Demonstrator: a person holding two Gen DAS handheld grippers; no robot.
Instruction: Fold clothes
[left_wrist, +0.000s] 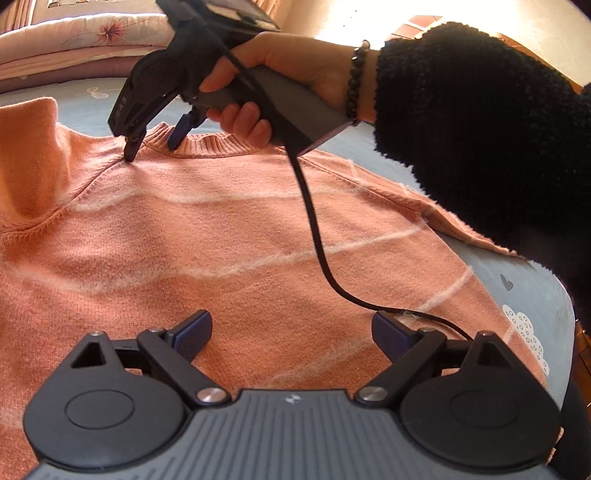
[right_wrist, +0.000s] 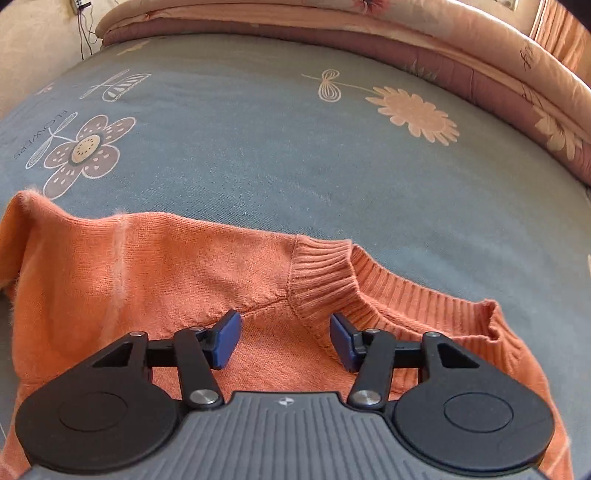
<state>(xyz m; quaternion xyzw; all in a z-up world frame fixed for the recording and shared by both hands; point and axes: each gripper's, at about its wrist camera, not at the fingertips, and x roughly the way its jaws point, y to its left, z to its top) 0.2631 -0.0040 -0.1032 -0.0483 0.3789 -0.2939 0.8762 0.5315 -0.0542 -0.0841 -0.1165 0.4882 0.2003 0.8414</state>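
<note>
Your right gripper (right_wrist: 286, 339) is unclenched over the sweater (left_wrist: 229, 236); the soft, floppy knit lifts best by the shoulder seam under its tips.

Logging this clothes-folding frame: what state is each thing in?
Orange knit sweater with pale stripes: spread flat on the bed, unfolded.
Ribbed collar: lying open.
Blue flower-print bedsheet: spread smooth.
Left tool: open, above the sweater.
Right tool: open, astride the knit beside the collar.
</note>
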